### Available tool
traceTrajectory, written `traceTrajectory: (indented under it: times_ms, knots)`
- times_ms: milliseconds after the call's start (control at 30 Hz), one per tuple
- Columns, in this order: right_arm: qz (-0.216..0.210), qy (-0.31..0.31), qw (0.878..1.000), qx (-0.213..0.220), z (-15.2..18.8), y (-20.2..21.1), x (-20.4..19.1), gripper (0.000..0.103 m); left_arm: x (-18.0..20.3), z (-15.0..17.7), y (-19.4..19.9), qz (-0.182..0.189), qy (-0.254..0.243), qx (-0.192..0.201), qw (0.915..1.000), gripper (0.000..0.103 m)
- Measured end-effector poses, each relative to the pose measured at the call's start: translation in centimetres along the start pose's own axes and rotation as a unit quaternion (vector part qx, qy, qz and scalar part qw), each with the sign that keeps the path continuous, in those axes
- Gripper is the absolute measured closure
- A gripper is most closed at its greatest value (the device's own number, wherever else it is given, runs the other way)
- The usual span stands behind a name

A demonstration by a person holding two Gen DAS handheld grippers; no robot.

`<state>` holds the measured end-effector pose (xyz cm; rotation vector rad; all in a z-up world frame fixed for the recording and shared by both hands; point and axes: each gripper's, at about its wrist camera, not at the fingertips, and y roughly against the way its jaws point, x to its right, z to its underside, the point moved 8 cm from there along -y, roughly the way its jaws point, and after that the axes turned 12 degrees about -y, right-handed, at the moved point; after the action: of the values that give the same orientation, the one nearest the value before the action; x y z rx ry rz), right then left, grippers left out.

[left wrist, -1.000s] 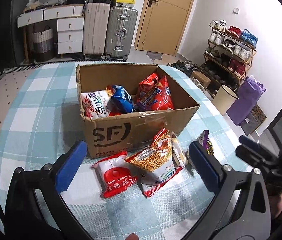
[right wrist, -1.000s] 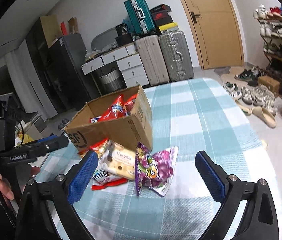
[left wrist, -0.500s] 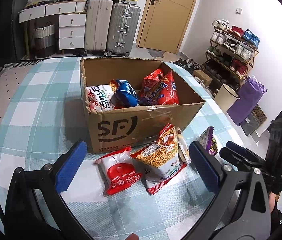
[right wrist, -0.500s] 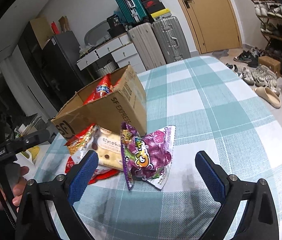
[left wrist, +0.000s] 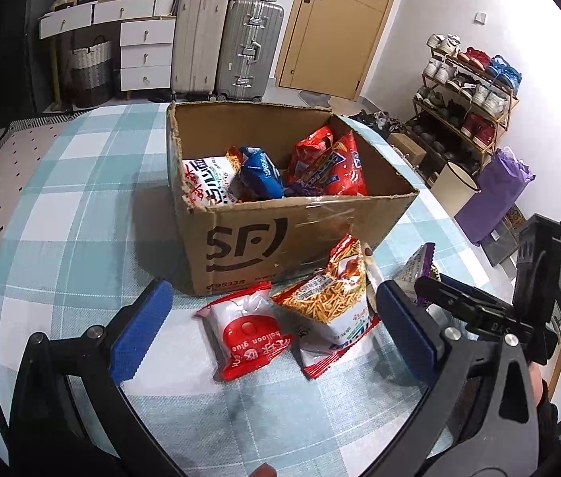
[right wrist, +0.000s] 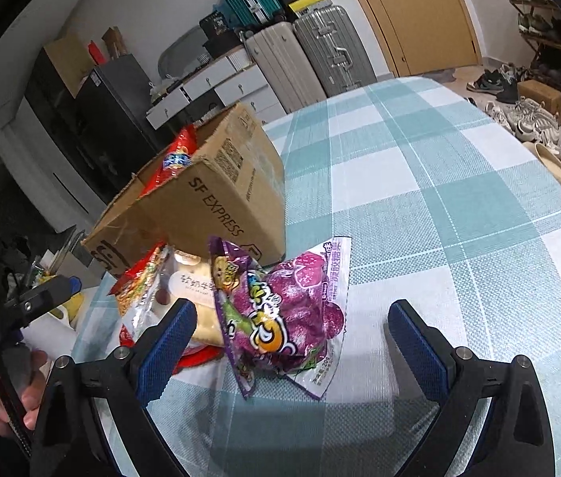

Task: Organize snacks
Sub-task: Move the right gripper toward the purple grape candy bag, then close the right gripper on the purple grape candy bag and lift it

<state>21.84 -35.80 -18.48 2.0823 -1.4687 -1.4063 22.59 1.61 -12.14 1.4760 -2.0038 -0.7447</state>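
Both the left gripper [left wrist: 274, 316] and right gripper [right wrist: 290, 338] gaped wide, empty; the purple bag [right wrist: 284, 318] half hid a pale packet [right wrist: 197, 284] behind it.

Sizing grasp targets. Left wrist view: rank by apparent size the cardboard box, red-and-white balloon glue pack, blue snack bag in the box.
1. cardboard box
2. red-and-white balloon glue pack
3. blue snack bag, though it sits farther away and is partly buried, so 2 versus 3 is unsure.

Over the last second the right gripper [right wrist: 290, 332] has dropped and closed in on the purple grape snack bag [right wrist: 280, 318], which now sits between its wide-apart blue pads. The left gripper [left wrist: 276, 326] has eased toward the red-and-white balloon glue packet [left wrist: 246, 332] and the cardboard box [left wrist: 280, 234], jaws equally wide
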Motion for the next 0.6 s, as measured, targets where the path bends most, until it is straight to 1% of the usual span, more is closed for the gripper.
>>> traceTrajectory:
  times_ms: [67,167,233,267,300,333,400,600]
  knots:
    - [0.002,-0.001,1.0,-0.007,0.0,-0.5,0.0,0.008,-0.4,0.2,0.0,-0.001,0.003,-0.001,1.0,0.001]
    - [0.004,0.002,1.0,-0.013,-0.1,-1.1,-0.1,0.02,-1.0,0.6,-0.1,-0.003,0.008,-0.004,1.0,0.001]
    - [0.001,0.005,1.0,-0.021,0.0,-1.5,-0.2,0.04,-1.4,0.8,-0.1,-0.006,0.011,-0.007,0.9999,0.001]
    - [-0.005,0.006,1.0,-0.025,0.1,-1.6,-0.3,0.042,-1.4,1.0,0.0,-0.007,0.013,-0.008,0.9999,0.001]
    - [-0.013,0.008,0.999,-0.028,0.2,-1.6,-0.4,0.051,-1.6,1.1,0.0,-0.007,0.014,-0.009,0.9998,0.001]
    - [-0.021,0.008,0.999,-0.026,0.2,-1.4,-0.5,0.058,-1.8,1.2,0.1,-0.008,0.015,-0.009,0.9998,0.001]
    - [-0.022,0.011,1.0,-0.016,0.1,-1.1,-0.6,0.059,-2.1,1.4,0.1,-0.011,0.018,-0.01,0.9997,0.001]
    - [-0.025,0.01,1.0,-0.015,0.2,-0.9,-0.6,0.059,-3.2,2.2,0.2,-0.018,0.026,-0.015,0.9994,0.001]
